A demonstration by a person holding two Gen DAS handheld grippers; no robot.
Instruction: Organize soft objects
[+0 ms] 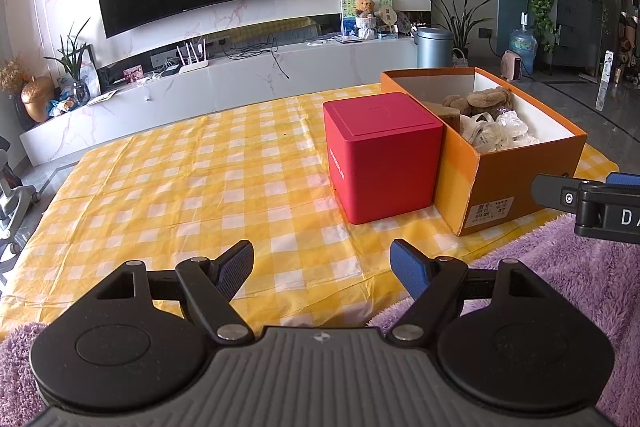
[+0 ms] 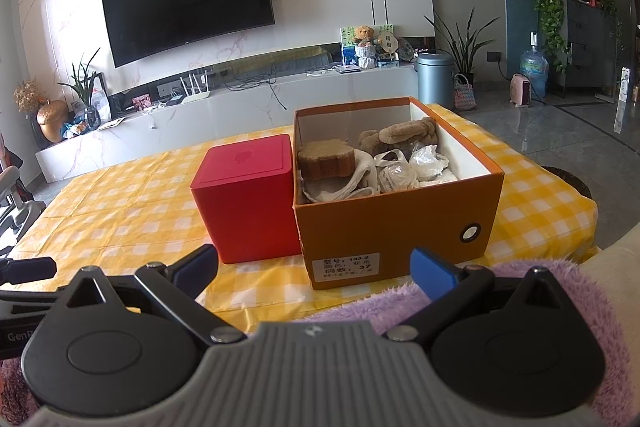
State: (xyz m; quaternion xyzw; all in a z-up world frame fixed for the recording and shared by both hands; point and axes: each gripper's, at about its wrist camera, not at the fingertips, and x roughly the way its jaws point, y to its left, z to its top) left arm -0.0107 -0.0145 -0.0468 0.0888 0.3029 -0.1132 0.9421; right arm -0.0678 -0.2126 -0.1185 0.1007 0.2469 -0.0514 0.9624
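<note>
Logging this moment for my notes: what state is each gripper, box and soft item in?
Left gripper: open, empty.
Right gripper: open, empty.
Orange box: lidless, upright.
Red box: closed, beside the orange box.
Sponge: inside the orange box.
Plush toy: inside the orange box.

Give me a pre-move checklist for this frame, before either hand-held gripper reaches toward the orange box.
1. Left hand-held gripper open and holding nothing: ok.
2. Right hand-held gripper open and holding nothing: ok.
3. Orange box open-topped and upright on the checked tablecloth: ok.
4. Soft items inside the box, namely brown plush toy, sponge and white bags: ok.
5. Red box lid shut, standing against the orange box's side: ok.
6. Purple fluffy cloth lying outside the box at the table's near edge; whether it is meant for packing: cannot tell.
</note>
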